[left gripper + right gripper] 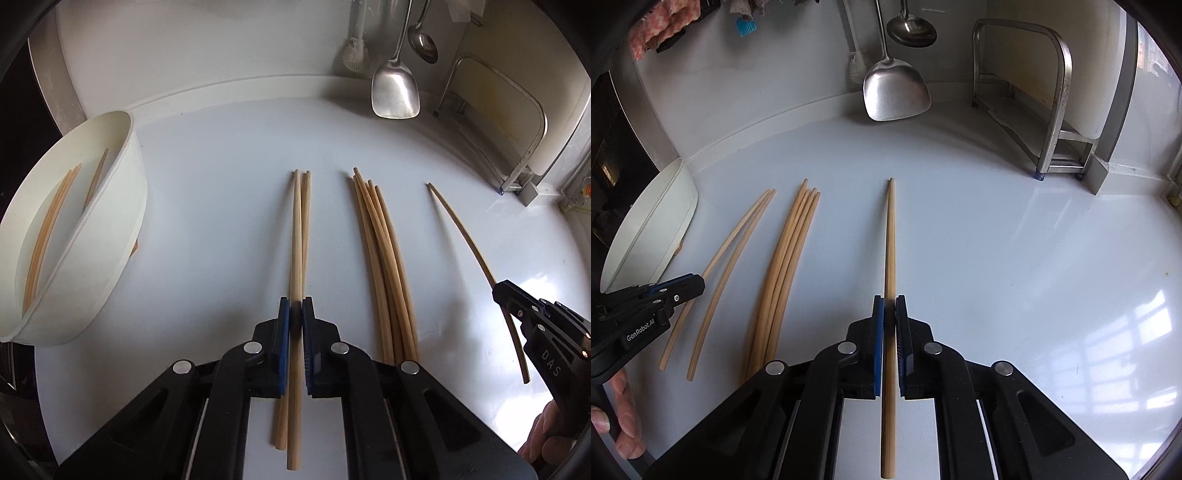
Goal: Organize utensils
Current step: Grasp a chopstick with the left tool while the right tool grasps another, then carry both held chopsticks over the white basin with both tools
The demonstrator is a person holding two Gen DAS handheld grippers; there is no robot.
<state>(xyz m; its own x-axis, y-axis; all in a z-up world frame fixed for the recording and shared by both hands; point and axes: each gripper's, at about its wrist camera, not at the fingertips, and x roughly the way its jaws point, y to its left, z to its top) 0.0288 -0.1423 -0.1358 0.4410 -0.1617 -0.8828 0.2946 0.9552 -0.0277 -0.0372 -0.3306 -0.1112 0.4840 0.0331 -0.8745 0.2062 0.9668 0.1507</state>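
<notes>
Left gripper (296,306): I see its blue-padded fingers (283,332) drawn in on a pair of chopsticks (300,229). One stick runs straight between the pads; whether the second is also clamped I cannot tell.

Right gripper (890,304): my fingers (878,332) here are pressed together on a single chopstick (891,240), which points straight ahead along the gripper.

Loose bundle (380,258): several chopsticks lie on the white counter (229,206), between the two held ones, apart from both.

Container (122,206): a white oval tub stands on the counter to the left, near the back edge. I can see a few chopsticks (48,229) leaning inside it, on either side of a divider.

Back wall: a metal spatula (895,92) and a ladle (911,31) hang there, with a white brush (355,51) beside them.

Right corner: a steel rack (1056,110) stands on the counter, well apart from the chopsticks.
</notes>
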